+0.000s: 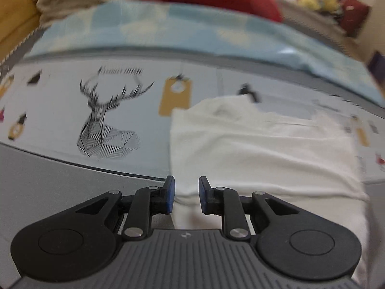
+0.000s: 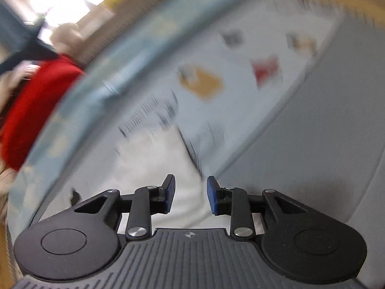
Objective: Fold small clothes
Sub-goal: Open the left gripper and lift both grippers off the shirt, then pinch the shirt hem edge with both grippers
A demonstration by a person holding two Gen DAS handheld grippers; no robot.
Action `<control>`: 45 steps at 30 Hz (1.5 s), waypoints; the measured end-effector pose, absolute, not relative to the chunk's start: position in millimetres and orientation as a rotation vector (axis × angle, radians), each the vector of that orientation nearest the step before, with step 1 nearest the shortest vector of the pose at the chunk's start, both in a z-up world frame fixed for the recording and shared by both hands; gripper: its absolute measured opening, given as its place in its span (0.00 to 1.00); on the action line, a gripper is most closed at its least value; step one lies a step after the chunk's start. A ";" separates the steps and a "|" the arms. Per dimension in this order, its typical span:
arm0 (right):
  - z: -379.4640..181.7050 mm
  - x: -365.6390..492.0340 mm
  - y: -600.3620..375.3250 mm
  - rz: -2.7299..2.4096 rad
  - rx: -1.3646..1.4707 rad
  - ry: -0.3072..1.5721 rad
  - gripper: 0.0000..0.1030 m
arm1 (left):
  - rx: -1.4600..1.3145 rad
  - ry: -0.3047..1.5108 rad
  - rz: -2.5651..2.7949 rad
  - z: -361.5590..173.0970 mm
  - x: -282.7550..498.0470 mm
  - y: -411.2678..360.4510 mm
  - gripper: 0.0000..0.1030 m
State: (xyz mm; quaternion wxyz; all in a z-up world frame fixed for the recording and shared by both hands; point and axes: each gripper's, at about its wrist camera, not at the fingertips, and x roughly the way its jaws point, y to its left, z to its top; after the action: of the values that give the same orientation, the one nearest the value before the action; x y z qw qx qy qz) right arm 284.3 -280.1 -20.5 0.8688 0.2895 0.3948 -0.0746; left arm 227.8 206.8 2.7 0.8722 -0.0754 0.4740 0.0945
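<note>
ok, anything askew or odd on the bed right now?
Nothing damaged or spilled. The white garment lies rumpled, with wavy folds, on the deer-print sheet. Both the left gripper and the right gripper are open, holding nothing. The right view is motion-blurred.

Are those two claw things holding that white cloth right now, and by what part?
Nothing is held. The left gripper and right gripper are both open, with the white garment lying loose between their pads.

A grey desk (image 1: 36, 180) carries a pale printed mat (image 1: 60, 110) with a stag drawing (image 1: 103, 120). A white garment (image 1: 252, 154) lies flat across the mat's right part.
</note>
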 end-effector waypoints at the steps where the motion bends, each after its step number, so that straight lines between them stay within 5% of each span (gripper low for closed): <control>1: -5.1 272.5 -284.8 -0.144 0.574 0.795 0.30 | -0.141 0.968 0.181 15.7 214.7 202.9 0.27; 4: 28.1 230.4 -304.0 -0.059 0.538 0.744 0.30 | -0.124 0.893 0.121 49.6 160.5 192.2 0.44; 8: 45.0 160.7 -325.6 0.043 0.443 0.705 0.32 | -0.133 0.844 0.053 57.2 83.7 172.4 0.44; 12: 14.8 96.5 -340.3 0.084 0.363 0.719 0.32 | -0.204 0.866 0.089 9.0 16.4 167.1 0.43; 15: -32.5 69.9 -347.4 0.053 0.352 0.840 0.33 | -0.265 1.076 0.181 -39.5 -6.2 168.8 0.28; 23: -74.0 61.9 -354.7 0.057 0.417 0.996 0.33 | -0.236 1.022 0.077 -50.3 -26.4 163.8 0.31; 42: -120.6 83.1 -342.6 0.049 0.226 1.197 0.36 | -0.226 1.234 0.101 -103.4 -9.8 174.4 0.33; 43: -120.4 83.3 -342.0 0.049 0.221 1.197 0.36 | -0.217 1.233 0.092 -104.0 -9.3 172.7 0.32; 45: -119.8 82.6 -340.9 0.058 0.210 1.199 0.37 | -0.208 1.224 0.072 -103.5 -9.8 170.8 0.14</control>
State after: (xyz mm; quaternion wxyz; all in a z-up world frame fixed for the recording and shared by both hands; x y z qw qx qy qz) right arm 82.6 -340.9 -119.8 0.8199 0.0988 0.5633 0.0273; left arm -9.8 170.8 -103.5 0.8127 -0.0974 0.5734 0.0338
